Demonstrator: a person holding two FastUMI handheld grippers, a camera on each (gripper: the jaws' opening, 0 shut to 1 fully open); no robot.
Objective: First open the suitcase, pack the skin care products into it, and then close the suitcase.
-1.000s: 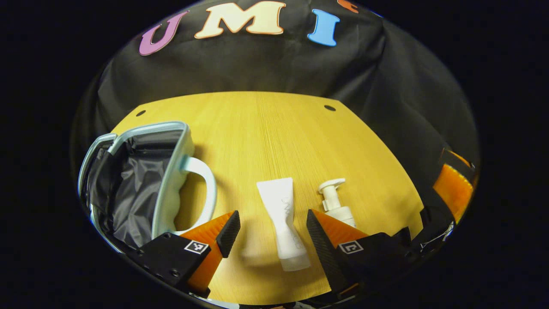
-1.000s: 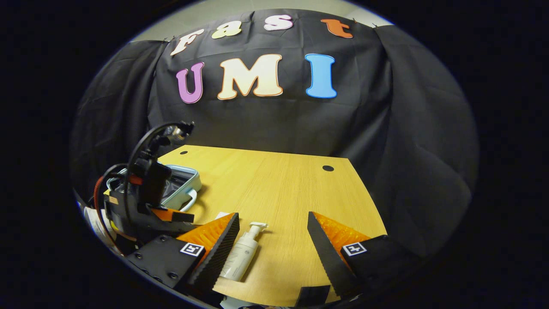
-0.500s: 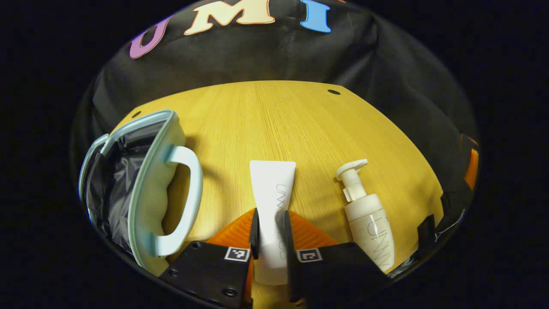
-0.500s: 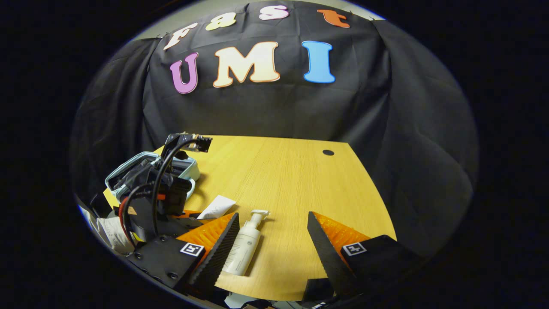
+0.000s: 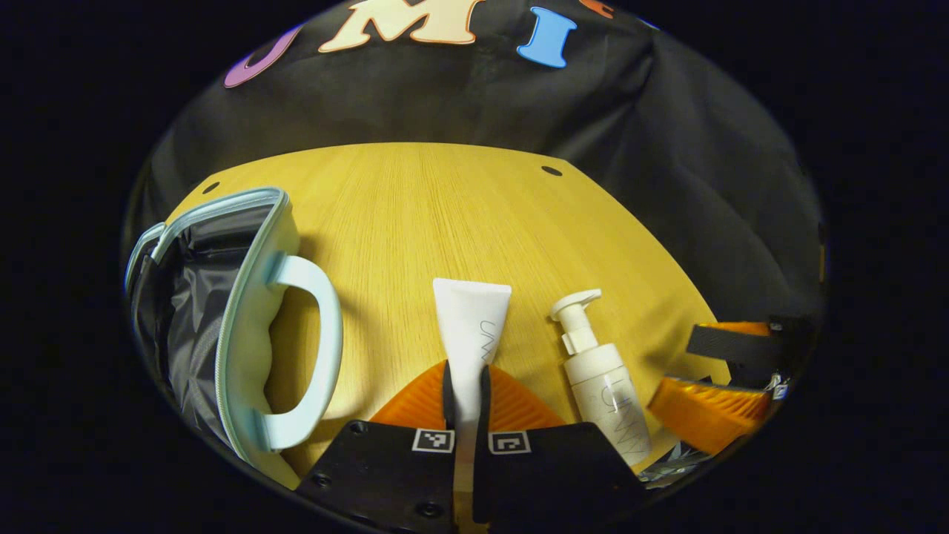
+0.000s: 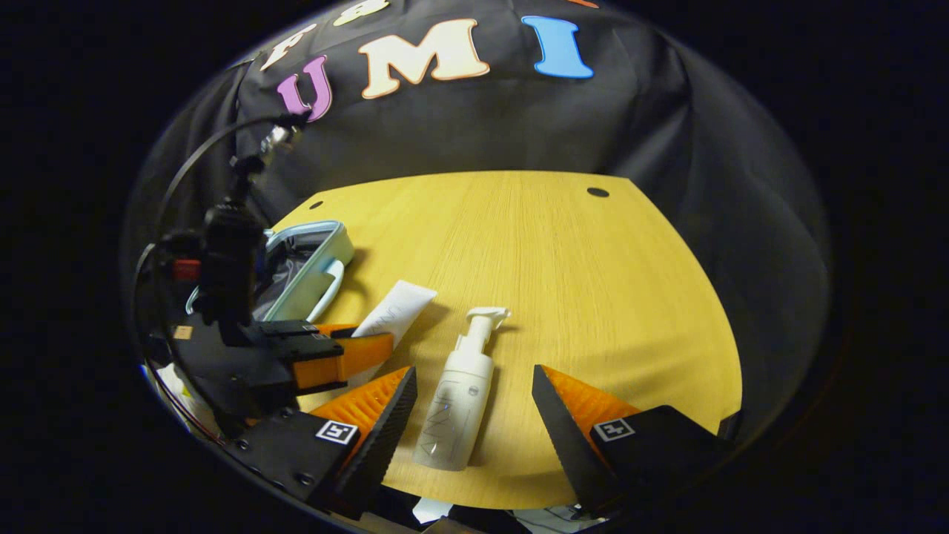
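Left gripper view, read left to right. At 9 o'clock the suitcase point(image 5: 245, 326) lies open on the table point(image 5: 445, 215), its dark lining exposed and its handle point(image 5: 311, 356) turned toward the centre, presumably so that the products can be dropped straight in; the opening step therefore appears done. At 6 o'clock the left gripper point(image 5: 465, 393) has its jaws drawn almost together on the lower part of the white tube point(image 5: 471, 326), both fingers pressing its flattened sides (the crimped end points to 12 o'clock); whether the tube is lifted clear of the wood cannot be told. At 4 o'clock the pump bottle point(image 5: 604, 378) lies on its side just beside the tube, nozzle toward 12 o'clock.

Right gripper view, same order. The suitcase point(image 6: 308, 267) sits at 9 o'clock; the tube point(image 6: 397, 311) and the pump bottle point(image 6: 463, 393) lie nearer the centre; the right gripper point(image 6: 474, 404) stands wide open at 6 o'clock, its fingers straddling the bottle without touching it, a pose that suggests a grasp is being lined up; it holds nothing.
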